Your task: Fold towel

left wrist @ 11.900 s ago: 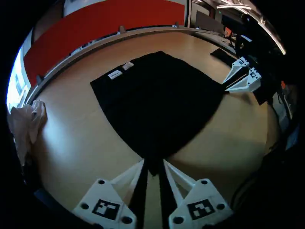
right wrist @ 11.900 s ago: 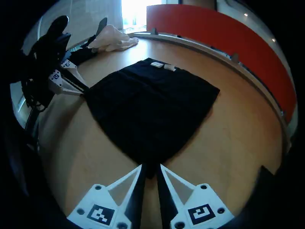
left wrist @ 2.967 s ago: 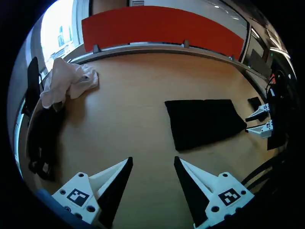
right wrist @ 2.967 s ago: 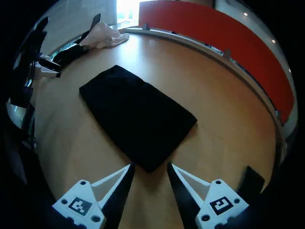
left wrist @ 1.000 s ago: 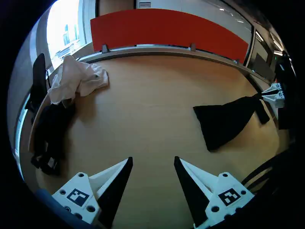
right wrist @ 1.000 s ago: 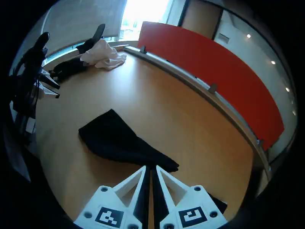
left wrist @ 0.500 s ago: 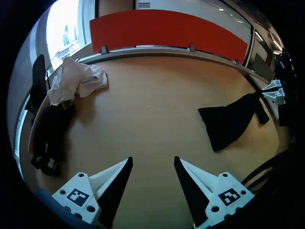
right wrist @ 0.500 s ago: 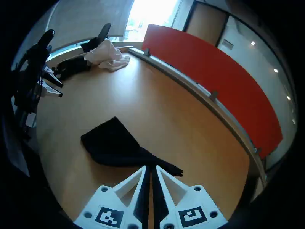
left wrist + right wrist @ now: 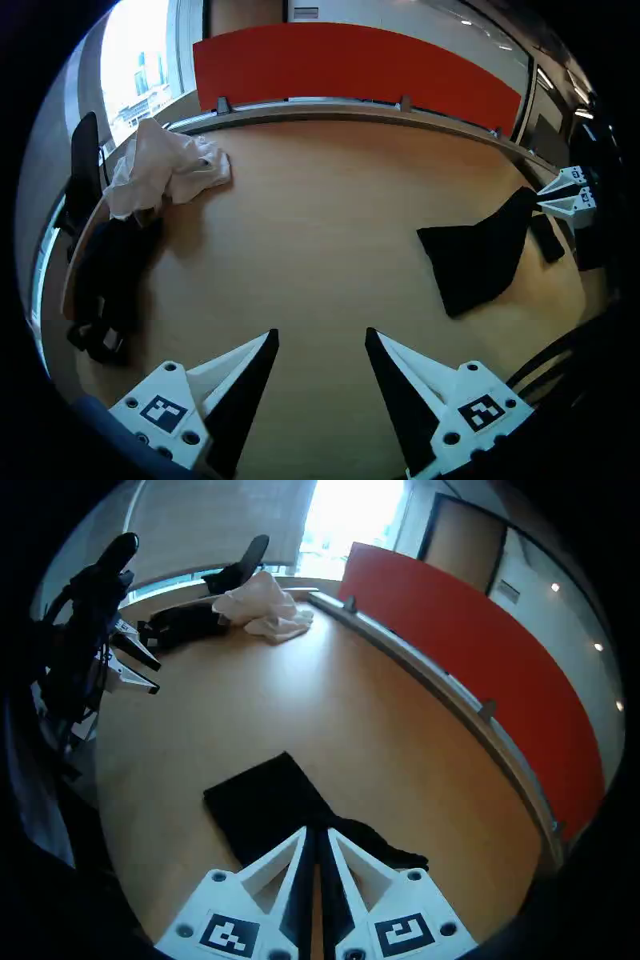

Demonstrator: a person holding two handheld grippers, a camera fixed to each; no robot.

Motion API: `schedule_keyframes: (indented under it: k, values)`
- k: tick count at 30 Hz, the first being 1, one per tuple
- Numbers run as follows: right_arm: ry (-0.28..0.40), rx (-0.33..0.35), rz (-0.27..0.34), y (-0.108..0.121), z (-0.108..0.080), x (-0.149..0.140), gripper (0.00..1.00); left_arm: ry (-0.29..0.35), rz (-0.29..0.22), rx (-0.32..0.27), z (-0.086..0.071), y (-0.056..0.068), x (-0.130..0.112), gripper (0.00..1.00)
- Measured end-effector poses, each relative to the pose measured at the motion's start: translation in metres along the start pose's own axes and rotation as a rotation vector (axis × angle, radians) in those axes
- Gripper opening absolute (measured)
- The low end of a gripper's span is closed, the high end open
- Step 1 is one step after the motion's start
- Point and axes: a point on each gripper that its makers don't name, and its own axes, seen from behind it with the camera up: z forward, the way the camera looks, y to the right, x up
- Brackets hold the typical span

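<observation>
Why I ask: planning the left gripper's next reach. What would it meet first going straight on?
Probably the bare table: the open left gripper points between the white cloth and the black towel, toward neither. Depth is unclear.

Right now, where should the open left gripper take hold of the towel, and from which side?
Probably the near corner of the towel, lying flat on the table; come in low from where the left gripper is. The right gripper pinches the far corner up.
</observation>
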Motion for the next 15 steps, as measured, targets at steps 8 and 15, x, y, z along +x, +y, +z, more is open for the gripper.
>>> schedule_keyframes:
  k: [8,15]
  values:
    - [-0.005,0.083,-0.041,-0.032,0.019,0.011,0.08,0.005,-0.027,0.025,-0.008,-0.014,-0.004,0.8]
    - [-0.018,0.151,-0.062,-0.056,0.034,0.013,0.08,0.006,-0.046,0.047,-0.015,-0.026,-0.01,0.8]
